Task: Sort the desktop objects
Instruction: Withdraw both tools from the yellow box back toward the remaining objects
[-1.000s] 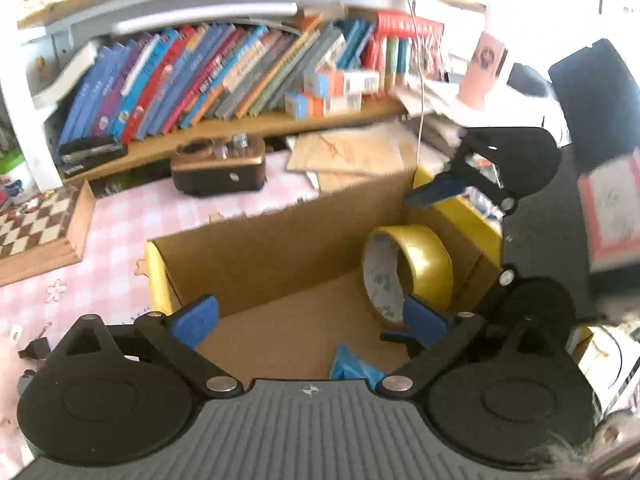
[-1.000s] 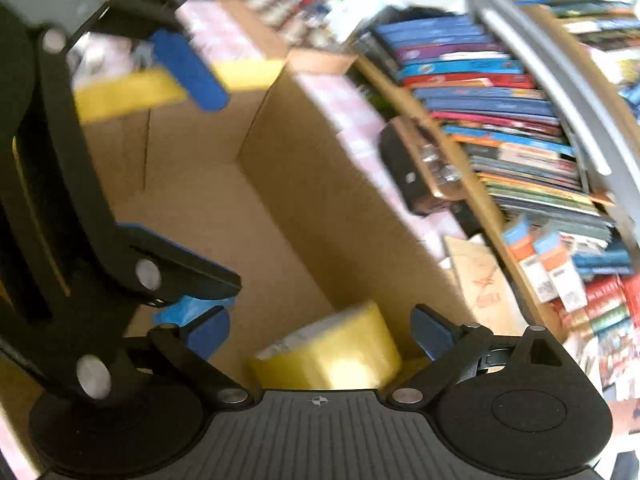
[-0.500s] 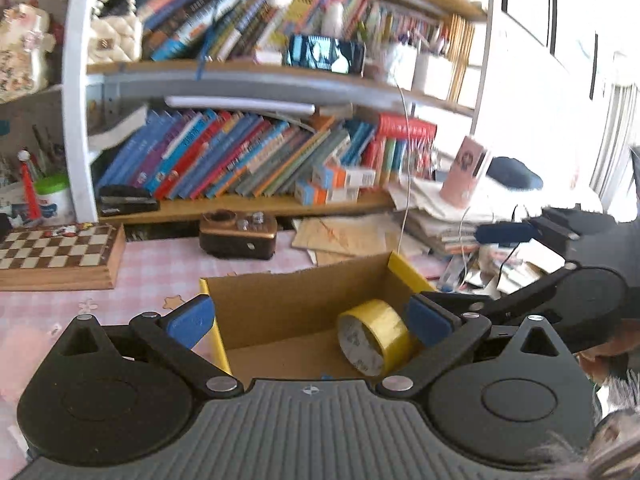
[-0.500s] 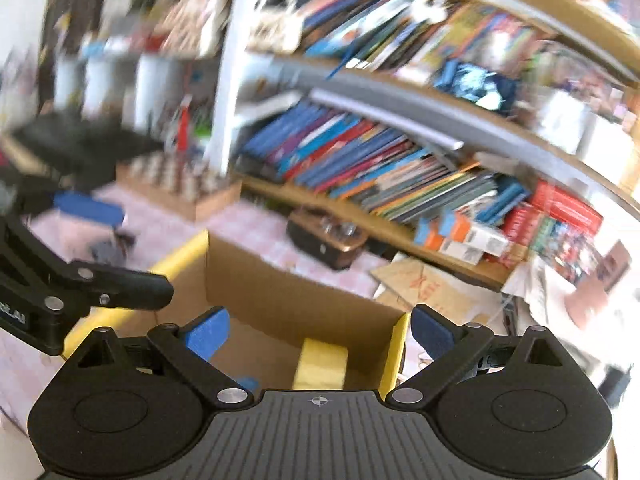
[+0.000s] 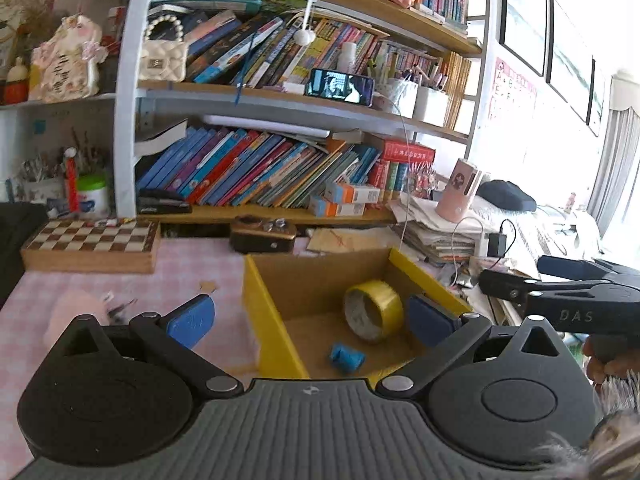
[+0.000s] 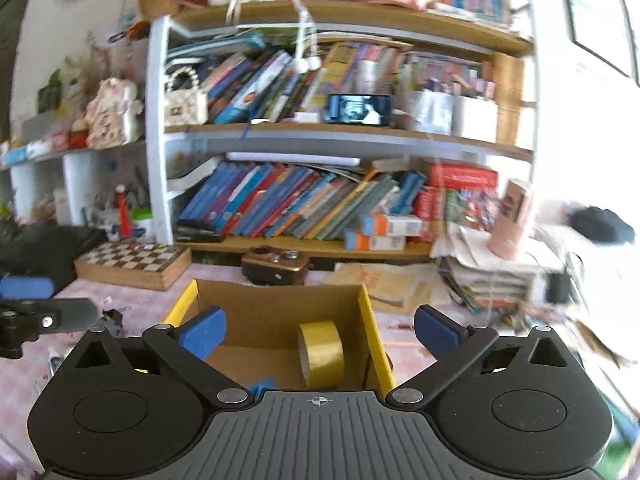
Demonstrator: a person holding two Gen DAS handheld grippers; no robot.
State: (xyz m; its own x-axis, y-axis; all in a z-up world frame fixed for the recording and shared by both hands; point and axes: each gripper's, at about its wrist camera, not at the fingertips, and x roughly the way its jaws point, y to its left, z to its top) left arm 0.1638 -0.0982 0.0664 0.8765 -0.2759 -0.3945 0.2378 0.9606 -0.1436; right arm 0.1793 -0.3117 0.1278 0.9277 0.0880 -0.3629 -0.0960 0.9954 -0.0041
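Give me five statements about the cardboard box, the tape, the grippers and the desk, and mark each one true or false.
1. The yellow tape roll stands on edge inside the cardboard box. True.
2. The left gripper is shut on the tape roll. False: its jaws stand wide apart with nothing between them.
3. A small blue object lies on the box floor near the tape. True.
4. The chessboard sits inside the box. False: it rests on the pink checked tablecloth, left of the box.
5. The right gripper holds a book. False: it is open and empty.
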